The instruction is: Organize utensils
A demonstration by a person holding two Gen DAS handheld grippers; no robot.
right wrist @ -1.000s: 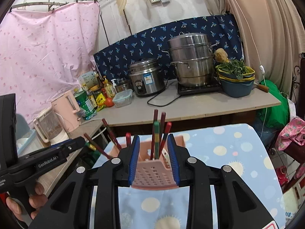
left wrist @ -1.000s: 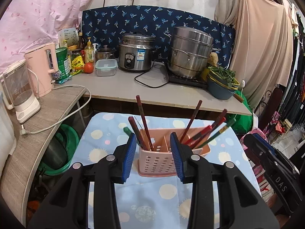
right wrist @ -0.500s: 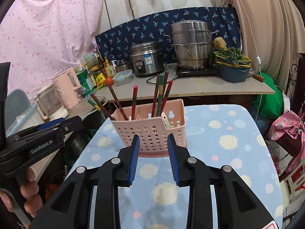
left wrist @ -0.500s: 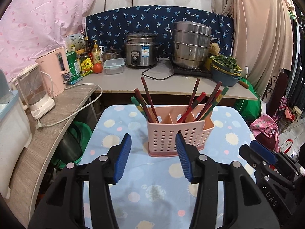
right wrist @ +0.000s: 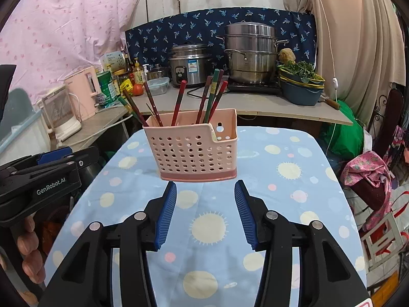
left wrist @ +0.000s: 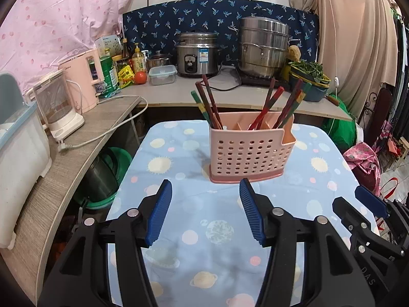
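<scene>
Now both tools are standing clear of the pink utensil basket [left wrist: 251, 151], which a second ago was filling the space between their pads. The left tool [left wrist: 205, 211] and the right tool [right wrist: 205, 211] have both drawn back from the basket toward the near end of the table [left wrist: 329, 168], and their jaws have just been opening, with nothing between them. The basket is sitting upright on the blue, planet-patterned cloth, near the far end of the table, with its dark base flat on the cloth.

For the task, this is looking like a finished placement: the chopsticks [left wrist: 265, 107] are leaning in the basket's compartments, one cluster toward the basket's left end [left wrist: 208, 102] and the other fanning toward its right end, and no loose utensil is showing on the cloth around the basket. Whether anything more is waiting out of view cannot be told.

Each tool is standing about half open, its blue ribbed pads apart and gripping nothing; only bare cloth is showing in each gap. The basket's base is lying just beyond the pad tips in both wrist views, not touching them. In the right wrist view, fingers [right wrist: 28, 243] are wrapping the left tool's handle, left of the basket.
</scene>
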